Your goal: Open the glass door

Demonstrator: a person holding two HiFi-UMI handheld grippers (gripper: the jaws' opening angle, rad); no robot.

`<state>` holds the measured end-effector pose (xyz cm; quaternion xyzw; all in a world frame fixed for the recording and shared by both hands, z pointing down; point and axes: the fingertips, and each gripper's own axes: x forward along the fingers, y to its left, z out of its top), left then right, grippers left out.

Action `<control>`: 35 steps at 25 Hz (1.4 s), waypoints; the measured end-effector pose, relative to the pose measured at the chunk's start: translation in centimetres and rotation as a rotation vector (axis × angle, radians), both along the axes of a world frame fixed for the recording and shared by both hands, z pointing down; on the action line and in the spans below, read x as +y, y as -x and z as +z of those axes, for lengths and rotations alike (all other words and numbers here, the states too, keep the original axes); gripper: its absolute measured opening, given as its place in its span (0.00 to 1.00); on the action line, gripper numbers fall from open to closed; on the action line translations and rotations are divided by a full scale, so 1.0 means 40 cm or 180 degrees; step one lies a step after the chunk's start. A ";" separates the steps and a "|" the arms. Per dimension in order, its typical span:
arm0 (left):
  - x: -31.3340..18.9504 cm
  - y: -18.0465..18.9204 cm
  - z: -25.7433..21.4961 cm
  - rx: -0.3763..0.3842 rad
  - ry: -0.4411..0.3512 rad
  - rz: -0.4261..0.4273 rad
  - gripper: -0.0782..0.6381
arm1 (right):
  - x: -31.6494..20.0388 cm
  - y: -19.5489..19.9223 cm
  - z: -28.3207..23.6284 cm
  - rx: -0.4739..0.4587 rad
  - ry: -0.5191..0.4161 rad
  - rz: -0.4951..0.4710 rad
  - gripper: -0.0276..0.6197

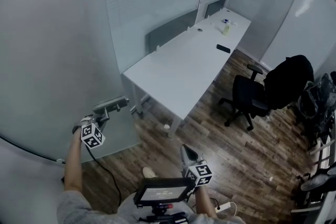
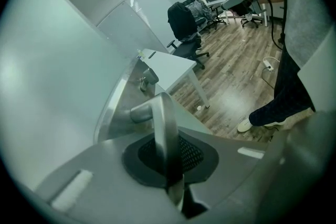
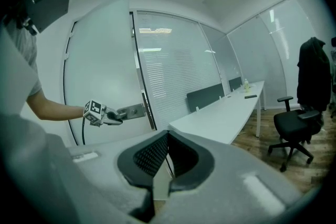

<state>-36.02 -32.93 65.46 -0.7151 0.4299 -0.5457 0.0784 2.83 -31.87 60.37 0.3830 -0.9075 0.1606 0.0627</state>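
Observation:
The frosted glass door (image 1: 47,60) fills the left of the head view. Its metal lever handle (image 1: 113,104) sticks out from a plate on the door's edge. My left gripper (image 1: 104,114) is shut on that lever. In the left gripper view the handle (image 2: 164,128) runs straight down between the closed pads. The right gripper view shows the door (image 3: 100,60), the left gripper (image 3: 116,117) and the handle plate (image 3: 132,111) from the side. My right gripper (image 1: 185,149) hangs low near my body, apart from the door. Its jaws (image 3: 168,135) meet with nothing between them.
A long white desk (image 1: 184,68) with grey dividers stands just beyond the door, with a phone (image 1: 223,48) on it. A black office chair (image 1: 247,98) with a dark jacket sits to its right. More chairs crowd the right wall. A power strip (image 1: 223,207) lies on the wood floor.

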 end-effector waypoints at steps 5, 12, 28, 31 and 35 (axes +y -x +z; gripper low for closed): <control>0.045 -0.045 -0.006 0.0005 -0.0001 0.0094 0.12 | 0.050 -0.023 -0.006 -0.0008 -0.0009 0.0037 0.05; 0.111 -0.095 -0.007 0.0004 -0.0006 0.0244 0.12 | 0.124 -0.034 -0.002 -0.0026 -0.0016 0.0085 0.05; 0.223 -0.178 -0.008 0.0012 -0.0039 0.0466 0.13 | 0.260 -0.056 -0.008 -0.0059 -0.0034 0.0119 0.05; 0.237 -0.192 -0.008 0.0000 -0.0052 0.0503 0.13 | 0.280 -0.068 -0.011 -0.0055 -0.0052 0.0119 0.05; 0.264 -0.202 -0.005 -0.0023 -0.0066 0.0544 0.13 | 0.305 -0.078 -0.022 -0.0063 -0.0074 0.0120 0.05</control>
